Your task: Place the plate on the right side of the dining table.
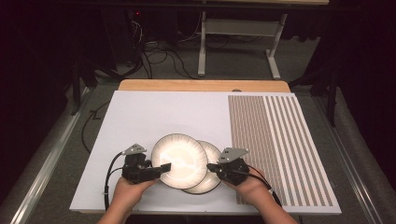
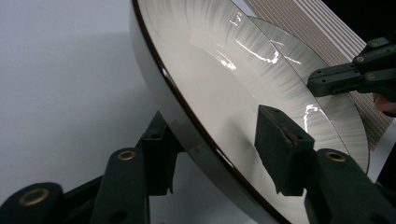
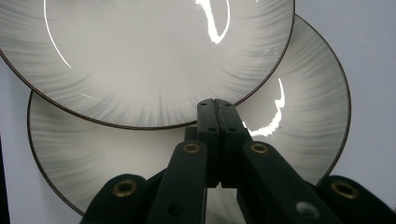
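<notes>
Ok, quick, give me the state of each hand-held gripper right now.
Left hand-held gripper: shut on the top plate's rim, one jaw under, one on top.
Right hand-held gripper: shut, holding nothing, jaws pressed together over the bottom plate.

The high view looks forward and down from above the person's side, taking in the whole white table [image 1: 154, 112], its far edge and the floor beyond. It stands well back from the two overlapping plates near the near edge.

The left gripper view sits very close and low beside the upper plate [image 2: 224, 93], looking along its rim toward the striped mat [image 2: 322, 28] on the table's right side; the right gripper [image 2: 355, 74] shows farther off.

The right gripper view looks from just above the lower plate [image 3: 299, 107] toward the left. Its tilt is hard to judge.

All three share both plates.
</notes>
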